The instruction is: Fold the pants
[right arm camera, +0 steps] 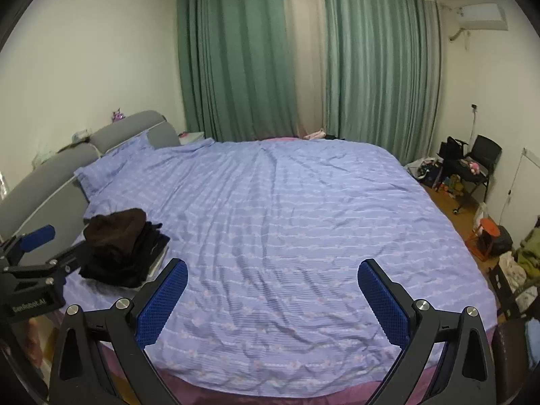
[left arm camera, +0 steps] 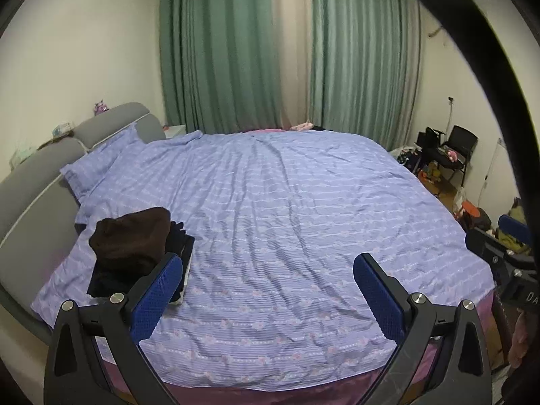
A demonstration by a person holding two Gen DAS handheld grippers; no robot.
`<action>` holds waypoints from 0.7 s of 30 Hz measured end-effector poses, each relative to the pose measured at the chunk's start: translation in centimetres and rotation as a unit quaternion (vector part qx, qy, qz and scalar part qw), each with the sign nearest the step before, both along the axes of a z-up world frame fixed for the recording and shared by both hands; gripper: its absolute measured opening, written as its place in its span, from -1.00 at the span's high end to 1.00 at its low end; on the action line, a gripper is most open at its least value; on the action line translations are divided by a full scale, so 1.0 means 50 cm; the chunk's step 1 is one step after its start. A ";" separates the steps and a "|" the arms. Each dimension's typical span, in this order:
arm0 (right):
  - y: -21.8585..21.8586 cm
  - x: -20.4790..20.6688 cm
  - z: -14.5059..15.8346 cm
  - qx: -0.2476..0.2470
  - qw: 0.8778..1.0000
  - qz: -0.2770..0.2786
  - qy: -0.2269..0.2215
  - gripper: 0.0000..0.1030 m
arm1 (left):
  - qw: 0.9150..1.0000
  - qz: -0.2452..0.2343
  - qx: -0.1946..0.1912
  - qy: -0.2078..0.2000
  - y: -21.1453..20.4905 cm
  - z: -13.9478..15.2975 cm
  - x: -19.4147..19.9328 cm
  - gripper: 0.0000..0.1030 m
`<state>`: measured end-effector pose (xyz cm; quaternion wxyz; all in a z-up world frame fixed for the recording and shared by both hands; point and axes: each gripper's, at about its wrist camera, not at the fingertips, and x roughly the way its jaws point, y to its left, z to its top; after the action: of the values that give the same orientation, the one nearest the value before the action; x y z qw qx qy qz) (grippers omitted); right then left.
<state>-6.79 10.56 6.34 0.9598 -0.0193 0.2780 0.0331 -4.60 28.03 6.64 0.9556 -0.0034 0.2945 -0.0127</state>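
Pants [left arm camera: 131,239] lie far left on the bed, a dark brown, soft, rumpled lump topping a stack of folded black clothes [left arm camera: 175,253] near the grey padded headboard [left arm camera: 30,182]. Just right of that stack, the left gripper [left arm camera: 268,290] hovers with its blue, mesh-textured pads spread wide, holding nothing. A lilac striped bedspread [right arm camera: 287,219], lightly wrinkled with small flower prints, covers the middle. The right gripper [right arm camera: 273,293] is likewise spread apart and empty. Green pleated curtains [right arm camera: 236,54] hang behind; a black chair [right arm camera: 479,162] stands far right.
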 end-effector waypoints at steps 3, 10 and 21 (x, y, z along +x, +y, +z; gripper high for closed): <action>-0.007 -0.018 0.012 -0.003 1.000 -0.016 -0.008 -0.97 | 1.000 -0.009 -0.001 0.005 -0.006 0.008 -0.002 -1.00; -0.013 -0.043 0.024 -0.002 0.999 -0.030 -0.012 -0.97 | 1.000 -0.022 0.000 0.007 -0.011 0.016 -0.022 -1.00; -0.009 -0.063 0.030 -0.002 1.000 -0.022 -0.020 -0.97 | 0.999 -0.033 -0.008 -0.007 -0.011 0.037 -0.054 -1.00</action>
<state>-9.93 10.14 7.83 0.9656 -0.0159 0.2594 0.0110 -7.31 27.50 8.51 0.9565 -0.0009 0.2879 -0.0462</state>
